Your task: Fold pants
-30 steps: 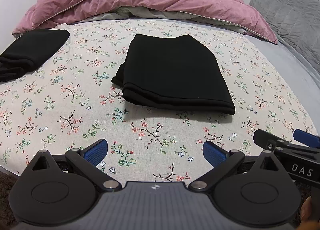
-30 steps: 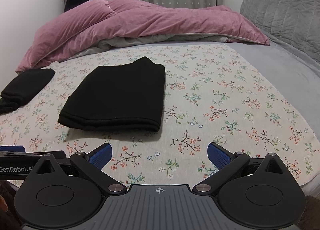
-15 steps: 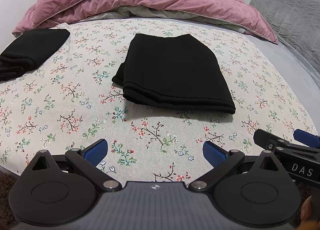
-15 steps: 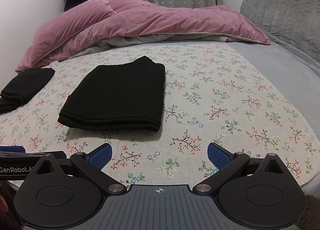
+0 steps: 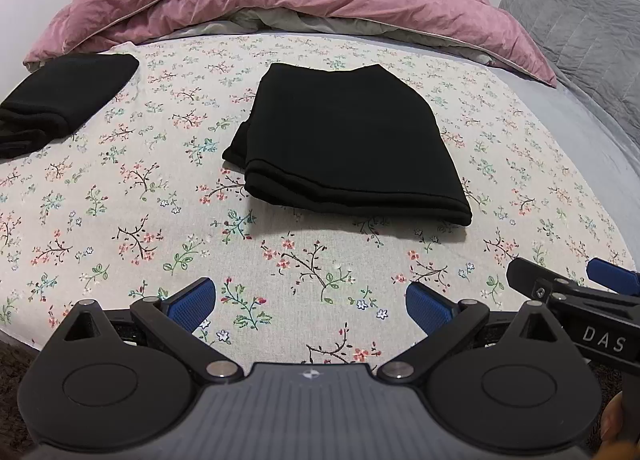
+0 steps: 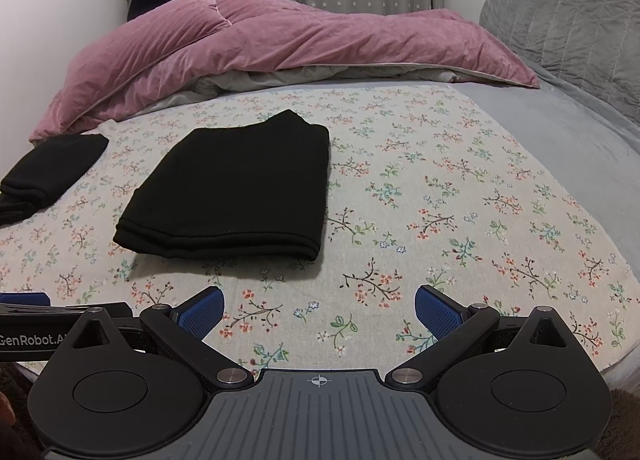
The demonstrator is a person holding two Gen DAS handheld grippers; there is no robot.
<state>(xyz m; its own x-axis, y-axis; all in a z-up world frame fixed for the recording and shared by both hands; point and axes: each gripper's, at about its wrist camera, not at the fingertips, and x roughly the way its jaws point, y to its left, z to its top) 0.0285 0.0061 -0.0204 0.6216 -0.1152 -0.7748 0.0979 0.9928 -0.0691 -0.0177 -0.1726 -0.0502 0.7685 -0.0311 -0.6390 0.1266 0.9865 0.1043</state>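
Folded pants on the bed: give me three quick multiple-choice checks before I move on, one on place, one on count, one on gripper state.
1. Where do the folded pants lie?
A. on the floral sheet
B. on the pink duvet
C. on the grey pillow

2. How many black folded garments are on the bed?
A. one
B. two
C. four

3. What state are the two grippers in?
A. both shut on cloth
B. left shut, right open
C. both open and holding nothing

Answers:
1. A: the pants rest flat on the floral sheet, with the pink duvet behind them.
2. B: besides the pants, a second black bundle lies at the sheet's left edge.
3. C: the left gripper and right gripper show spread blue pads with only sheet between them.
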